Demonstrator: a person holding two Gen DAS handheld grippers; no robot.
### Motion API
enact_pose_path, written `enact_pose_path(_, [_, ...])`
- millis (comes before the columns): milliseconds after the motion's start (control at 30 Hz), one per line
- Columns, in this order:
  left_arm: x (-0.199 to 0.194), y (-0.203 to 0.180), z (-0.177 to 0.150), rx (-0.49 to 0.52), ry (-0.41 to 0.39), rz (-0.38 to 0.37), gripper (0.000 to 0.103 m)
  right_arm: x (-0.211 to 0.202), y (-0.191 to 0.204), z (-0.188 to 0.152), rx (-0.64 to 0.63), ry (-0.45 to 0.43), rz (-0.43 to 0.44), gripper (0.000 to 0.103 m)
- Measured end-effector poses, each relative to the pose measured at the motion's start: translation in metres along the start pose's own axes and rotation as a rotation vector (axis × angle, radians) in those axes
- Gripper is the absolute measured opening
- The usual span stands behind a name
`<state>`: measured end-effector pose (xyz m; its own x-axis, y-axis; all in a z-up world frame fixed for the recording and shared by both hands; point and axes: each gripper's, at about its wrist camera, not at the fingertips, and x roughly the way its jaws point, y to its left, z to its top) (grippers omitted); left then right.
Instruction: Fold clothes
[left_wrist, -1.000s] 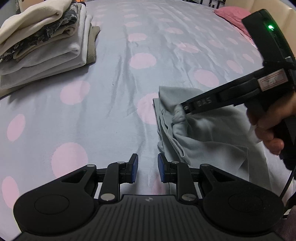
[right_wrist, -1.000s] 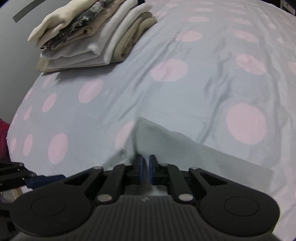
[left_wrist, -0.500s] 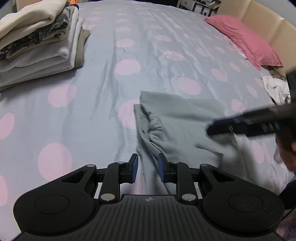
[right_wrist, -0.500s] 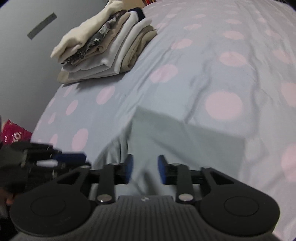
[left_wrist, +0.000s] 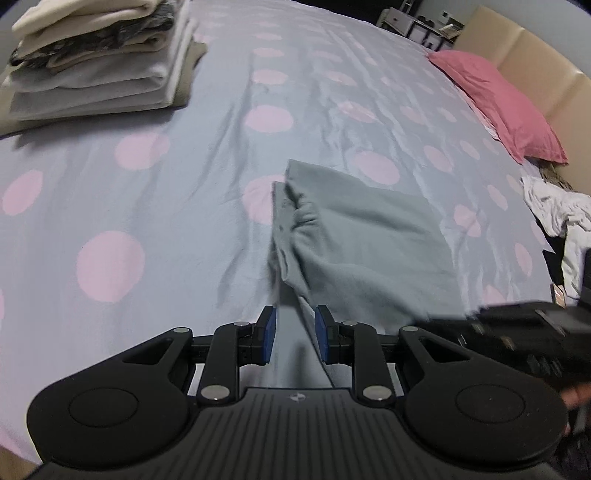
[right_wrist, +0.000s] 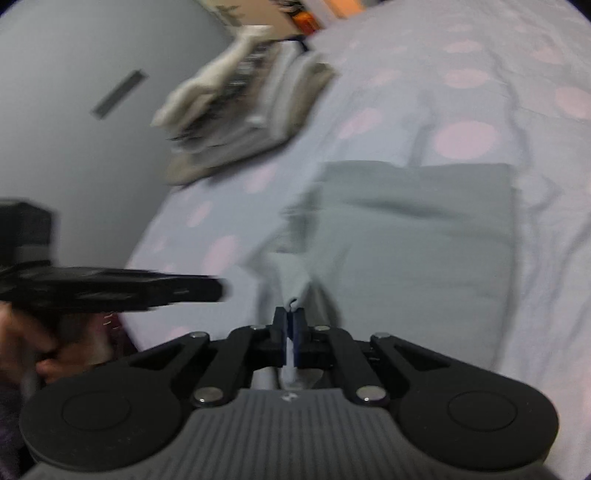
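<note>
A grey garment (left_wrist: 369, 240) lies partly folded on the dotted bed sheet (left_wrist: 147, 184), bunched along its left edge. My left gripper (left_wrist: 291, 332) hovers over its near edge, jaws apart, the cloth's hem running below the gap with no pad pressing it. In the right wrist view the garment (right_wrist: 424, 240) spreads ahead, and my right gripper (right_wrist: 290, 317) is shut on a pinched-up bit of its near edge. The right gripper's black body (left_wrist: 517, 325) shows blurred at the lower right of the left wrist view. The left gripper (right_wrist: 218, 290) reaches in from the left, held by a hand.
A stack of folded clothes (left_wrist: 99, 62) sits at the far left of the bed, also seen blurred as the stack (right_wrist: 251, 99). A pink pillow (left_wrist: 495, 99) lies by the beige headboard. Crumpled white clothes (left_wrist: 557, 206) lie at the right edge. A grey wall (right_wrist: 74, 74) borders the bed.
The right gripper let go of the bunched left edge, drew back toward the near side, opened, then shut on the garment's near edge. The left gripper slid right over the hem.
</note>
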<state>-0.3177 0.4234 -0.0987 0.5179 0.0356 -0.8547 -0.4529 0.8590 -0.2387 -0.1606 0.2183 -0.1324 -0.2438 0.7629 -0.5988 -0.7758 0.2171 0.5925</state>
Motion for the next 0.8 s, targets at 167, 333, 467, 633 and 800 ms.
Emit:
enact_pose_path(167, [-0.011, 0.015, 0.004, -0.08, -0.045, -0.011, 0.021, 0.007, 0.047, -0.012, -0.165, 0.028, 0.046, 0.004])
enact_pose_path(333, [-0.014, 0.015, 0.001, -0.074, -0.048, -0.034, 0.026, 0.018, 0.07, -0.024, -0.237, 0.069, 0.07, 0.011])
enact_pose_path(467, [-0.003, 0.008, -0.009, -0.003, 0.023, 0.011, 0.029, 0.001, 0.065, -0.034, -0.324, 0.096, 0.004, 0.012])
enact_pose_path(633, [0.009, 0.002, -0.018, 0.036, 0.095, 0.077, 0.03, -0.034, 0.042, -0.048, -0.46, 0.117, -0.189, 0.038])
enact_pose_path(800, [0.003, 0.001, -0.033, -0.037, 0.116, 0.065, 0.038, -0.061, 0.031, -0.074, -0.625, 0.102, -0.356, 0.039])
